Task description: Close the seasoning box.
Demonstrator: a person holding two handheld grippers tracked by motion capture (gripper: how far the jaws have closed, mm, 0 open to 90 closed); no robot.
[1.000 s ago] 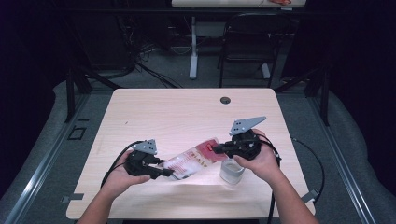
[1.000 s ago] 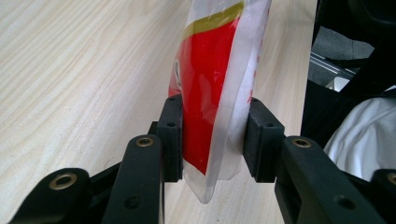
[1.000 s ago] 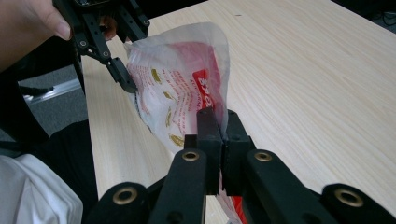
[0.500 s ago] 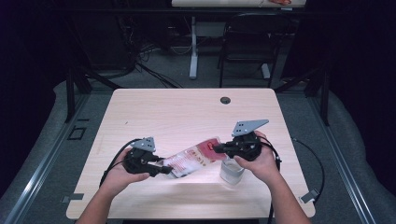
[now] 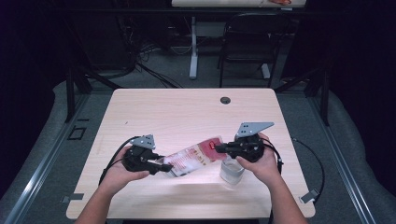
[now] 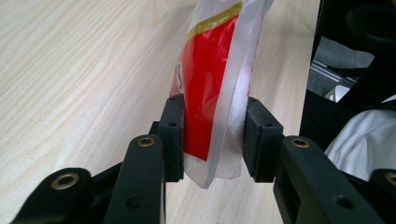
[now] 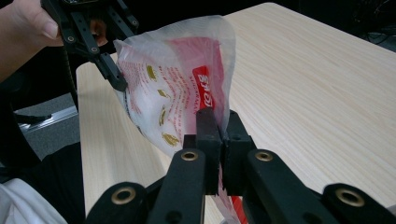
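Shift: my right gripper [image 5: 218, 148] lifted the pouch [image 5: 194, 157] slightly.
Grip: left gripper [image 6: 212, 135] and right both clamp it.
Pouch: above table [image 5: 187, 112], cup [image 5: 231, 170] at 4 o'clock.
Next: I'd tilt, pour.

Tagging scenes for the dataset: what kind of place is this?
Probably a lab or office recording station: a light wood desk with a cable grommet, loose cables on grey carpet, an empty chair behind.
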